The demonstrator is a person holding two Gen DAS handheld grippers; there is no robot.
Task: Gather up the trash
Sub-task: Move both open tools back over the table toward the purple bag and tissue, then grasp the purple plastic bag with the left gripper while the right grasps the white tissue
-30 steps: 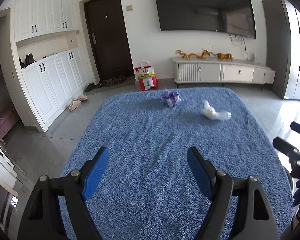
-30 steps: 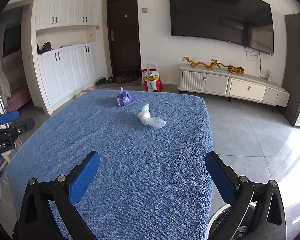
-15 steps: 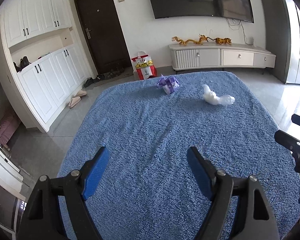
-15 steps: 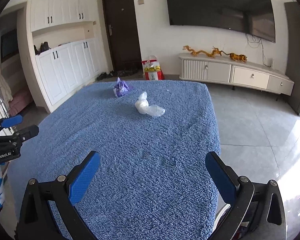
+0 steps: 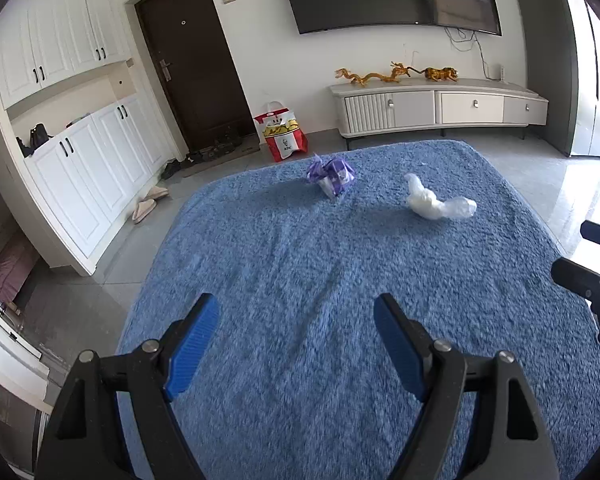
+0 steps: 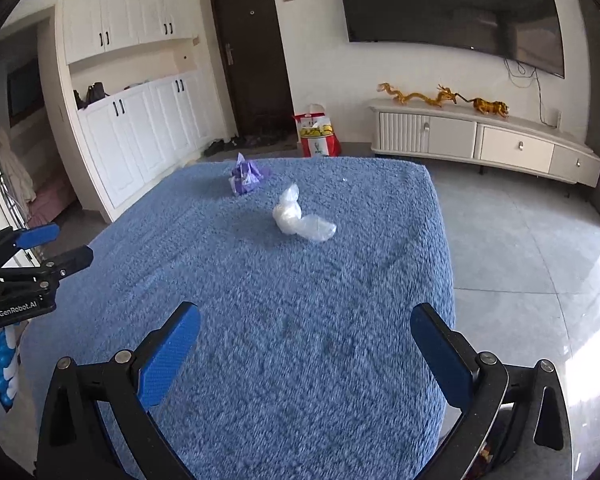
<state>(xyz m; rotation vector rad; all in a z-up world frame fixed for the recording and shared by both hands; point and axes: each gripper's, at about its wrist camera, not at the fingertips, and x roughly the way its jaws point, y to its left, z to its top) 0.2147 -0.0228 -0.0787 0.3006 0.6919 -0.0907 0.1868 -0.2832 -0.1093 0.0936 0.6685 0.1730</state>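
White plastic wrap point(image 6: 300, 220) and crumpled purple wrapper point(image 6: 245, 176) lying far on the blue surface point(image 6: 284, 320), now nearer than a second ago. Right tongs point(image 6: 305, 344) and left tongs point(image 5: 296, 340) advancing, spread apart, empty; pickup pending.

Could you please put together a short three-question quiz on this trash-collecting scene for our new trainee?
1. True or false: the left gripper is shut on the purple wrapper.
2. Which trash lies nearer the right gripper: A) purple wrapper, B) clear plastic bag?
3. Fill in: both pieces of trash rest on the ____ cloth.

Key: 1. False, both grippers are open and empty. 2. B. 3. Blue.
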